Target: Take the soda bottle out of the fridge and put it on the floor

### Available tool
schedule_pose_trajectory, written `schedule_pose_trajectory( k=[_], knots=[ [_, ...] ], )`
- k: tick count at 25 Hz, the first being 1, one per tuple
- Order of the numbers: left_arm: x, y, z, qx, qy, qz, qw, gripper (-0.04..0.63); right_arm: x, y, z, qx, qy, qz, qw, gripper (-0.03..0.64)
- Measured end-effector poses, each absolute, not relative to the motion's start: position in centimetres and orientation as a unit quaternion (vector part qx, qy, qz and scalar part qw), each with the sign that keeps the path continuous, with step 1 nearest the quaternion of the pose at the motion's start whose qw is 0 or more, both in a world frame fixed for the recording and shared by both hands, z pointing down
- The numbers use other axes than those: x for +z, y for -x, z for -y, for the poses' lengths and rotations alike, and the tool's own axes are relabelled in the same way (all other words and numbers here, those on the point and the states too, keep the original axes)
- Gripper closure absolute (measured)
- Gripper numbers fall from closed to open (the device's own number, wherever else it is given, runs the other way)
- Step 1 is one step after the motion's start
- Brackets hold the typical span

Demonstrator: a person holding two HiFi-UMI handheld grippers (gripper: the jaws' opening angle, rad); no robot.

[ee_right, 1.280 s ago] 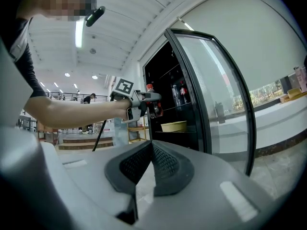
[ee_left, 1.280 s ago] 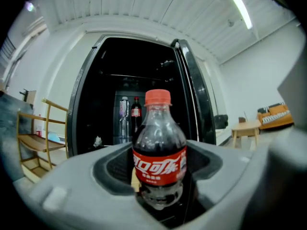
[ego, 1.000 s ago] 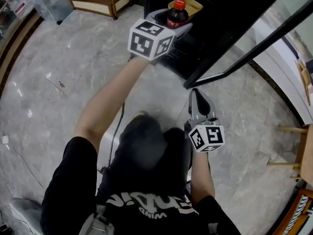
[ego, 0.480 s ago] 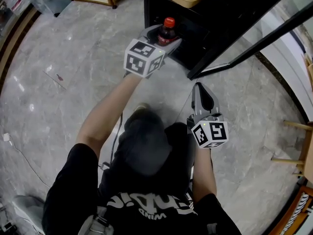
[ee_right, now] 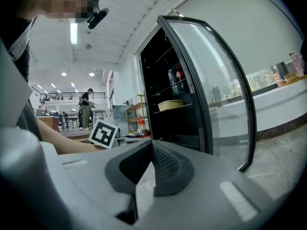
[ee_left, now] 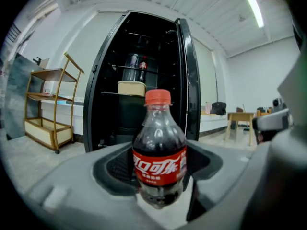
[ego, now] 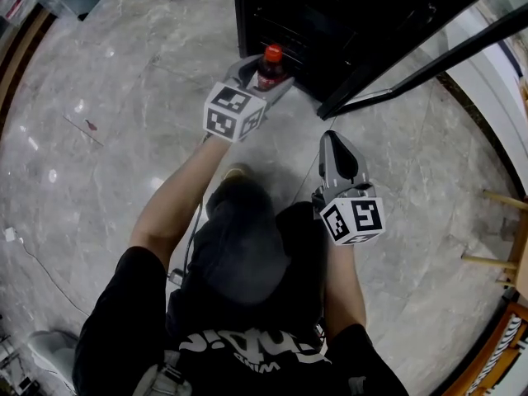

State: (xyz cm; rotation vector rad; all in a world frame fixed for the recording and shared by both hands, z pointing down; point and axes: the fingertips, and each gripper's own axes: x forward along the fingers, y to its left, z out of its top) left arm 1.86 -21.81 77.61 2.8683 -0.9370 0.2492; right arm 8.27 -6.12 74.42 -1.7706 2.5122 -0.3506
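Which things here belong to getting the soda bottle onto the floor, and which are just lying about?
Part of the job: soda bottle, gripped by the left gripper; open fridge; floor.

Just lying about: yellow tray on a fridge shelf; wooden rack beside the fridge; wooden table; right gripper, shut and empty.

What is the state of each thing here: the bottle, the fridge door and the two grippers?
soda bottle: cap on, upright, outside the fridge, held by the left gripper.
fridge door: open.
left gripper: shut on the soda bottle.
right gripper: jaws together, nothing between them.
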Motion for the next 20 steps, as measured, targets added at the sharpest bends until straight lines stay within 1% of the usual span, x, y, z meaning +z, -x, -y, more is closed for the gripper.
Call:
schedule_pose_trajectory(
  k=[20],
  knots=[
    [92.5,-1.1,20.6,0.107,-0.941,0.307,0.096,0.291,79.3,-8.3,7.8,-0.132,0.570,-0.810,0.023,0.617]
  ],
)
